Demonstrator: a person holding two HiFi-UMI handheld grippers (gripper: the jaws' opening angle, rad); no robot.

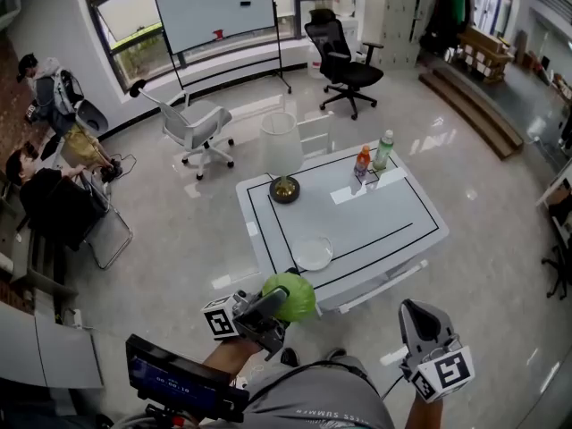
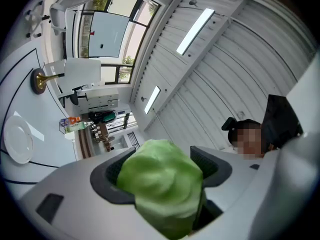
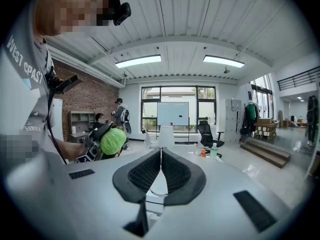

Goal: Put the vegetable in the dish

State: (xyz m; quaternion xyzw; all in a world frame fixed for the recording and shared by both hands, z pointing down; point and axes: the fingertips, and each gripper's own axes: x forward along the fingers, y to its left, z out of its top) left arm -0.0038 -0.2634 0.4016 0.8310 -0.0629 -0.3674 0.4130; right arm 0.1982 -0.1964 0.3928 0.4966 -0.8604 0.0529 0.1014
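Observation:
My left gripper [image 1: 273,309] is shut on a green cabbage [image 1: 290,295], held just off the near edge of the white table [image 1: 393,213]. In the left gripper view the cabbage [image 2: 162,186] fills the space between the dark pads. A clear glass dish [image 1: 313,253] sits on the table near its front edge, just beyond the cabbage; it shows at the left in the left gripper view as the dish [image 2: 17,143]. My right gripper [image 1: 418,315] hangs lower right of the table, shut and empty; its pads [image 3: 142,176] meet in the right gripper view, where the cabbage [image 3: 113,140] appears at left.
On the table stand a lamp with a white shade [image 1: 281,150] and two bottles [image 1: 373,157] at the far side. Office chairs [image 1: 195,123] and a whiteboard [image 1: 214,7] stand beyond. People sit at the far left [image 1: 49,195]. A step platform [image 1: 474,105] lies at right.

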